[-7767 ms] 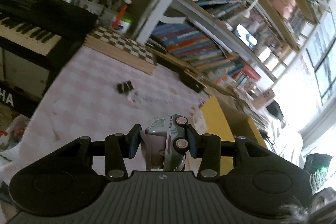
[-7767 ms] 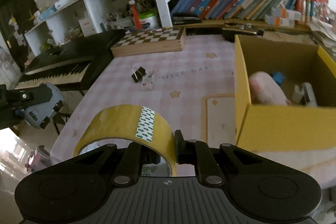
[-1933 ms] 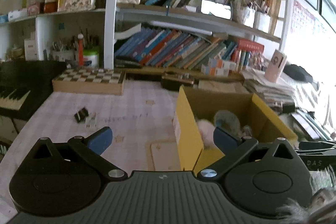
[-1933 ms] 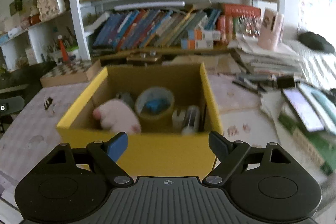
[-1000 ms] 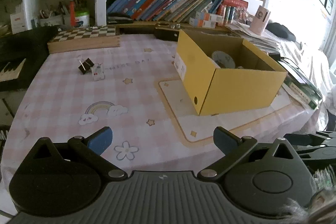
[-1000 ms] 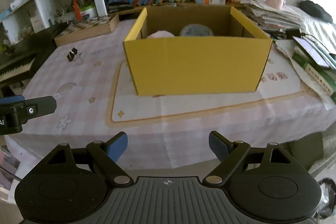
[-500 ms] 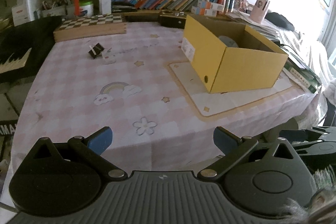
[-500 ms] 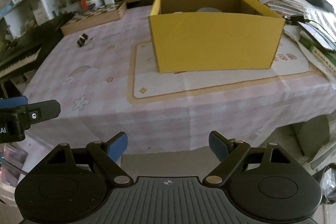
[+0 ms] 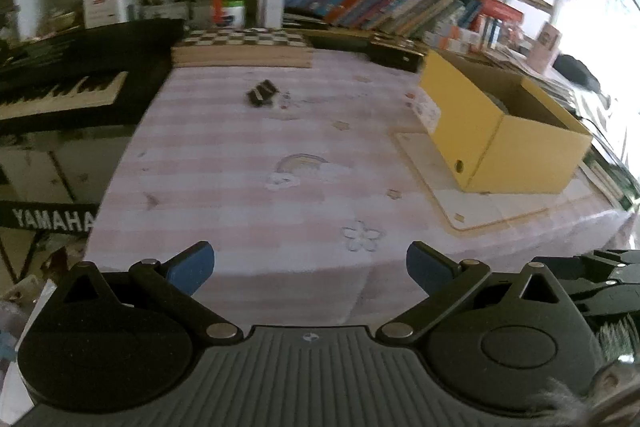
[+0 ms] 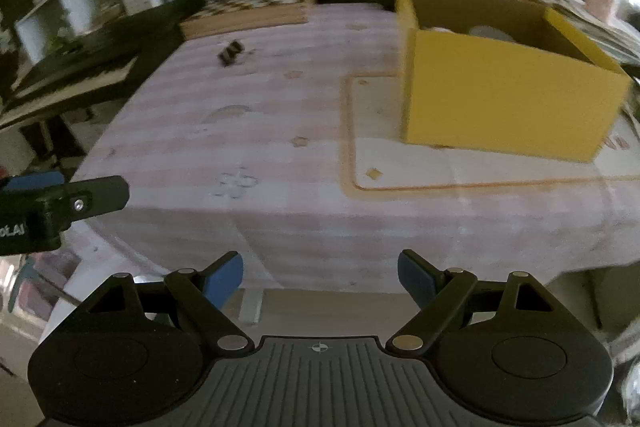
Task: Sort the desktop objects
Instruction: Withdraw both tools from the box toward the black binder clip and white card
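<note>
1. Left tongs (image 9: 310,269): jaws spread wide, blue pads apart, nothing between them. They hang over the near edge of the bench (image 9: 248,187), pointing down and across it.
2. Right tongs (image 10: 320,277): jaws likewise spread wide and empty, held off the near edge of the bench, in front of its overhanging cloth. Part of the left tongs shows at the left border of the right wrist view.
3. Binder clip (image 9: 261,93): small, black, lying on the pink checked cloth toward the far side of the bench, well apart from both tongs and ahead of them, slightly left of centre in both views. A small pale item (image 9: 285,99) lies just beside it on the right; too blurred to identify.
4. Yellow box (image 9: 500,131): open-topped cardboard, standing on a pale mat (image 9: 472,199) at the right half of the bench, far to the right of the clip. A round pale object (image 10: 490,31) shows inside it; the rest of its contents are hidden by the walls.
5. Chessboard (image 9: 244,45): at the far edge of the bench, behind the clip.
6. Keyboard (image 9: 60,95): black instrument left of the bench.
7. Bookshelf (image 9: 380,3): behind the bench, filled with books.
</note>
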Demonstrator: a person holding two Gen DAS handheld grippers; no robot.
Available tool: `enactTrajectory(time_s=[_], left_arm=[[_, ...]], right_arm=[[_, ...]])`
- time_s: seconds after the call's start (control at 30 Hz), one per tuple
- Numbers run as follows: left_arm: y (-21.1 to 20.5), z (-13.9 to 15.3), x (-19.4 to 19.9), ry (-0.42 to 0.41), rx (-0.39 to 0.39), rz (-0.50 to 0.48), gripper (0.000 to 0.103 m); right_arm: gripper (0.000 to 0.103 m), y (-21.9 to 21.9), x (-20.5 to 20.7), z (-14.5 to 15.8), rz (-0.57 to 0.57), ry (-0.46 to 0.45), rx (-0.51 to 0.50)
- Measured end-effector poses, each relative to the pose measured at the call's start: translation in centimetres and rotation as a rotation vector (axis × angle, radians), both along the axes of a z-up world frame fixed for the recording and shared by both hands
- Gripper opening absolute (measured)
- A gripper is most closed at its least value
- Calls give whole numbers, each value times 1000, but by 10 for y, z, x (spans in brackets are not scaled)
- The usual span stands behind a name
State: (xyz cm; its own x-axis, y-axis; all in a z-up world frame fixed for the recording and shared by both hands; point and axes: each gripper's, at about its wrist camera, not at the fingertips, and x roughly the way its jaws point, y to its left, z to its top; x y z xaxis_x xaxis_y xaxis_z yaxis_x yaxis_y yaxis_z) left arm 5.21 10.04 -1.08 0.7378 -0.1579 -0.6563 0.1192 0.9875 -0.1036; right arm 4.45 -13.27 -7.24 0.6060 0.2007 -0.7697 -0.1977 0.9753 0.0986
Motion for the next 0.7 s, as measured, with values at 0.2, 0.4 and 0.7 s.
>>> enactTrajectory(time_s=[0.2,0.4,0.7], left_arm=[[16,1,5,-6,0,42,103],[30,1,14,-14,-7,88,103],[38,-1,52,-9,-7,125,103]], right_arm=[[87,19,12,2,59,-6,9],[87,35,27,0,113,-18,18],[87,47,70,-3,155,-19,28]])
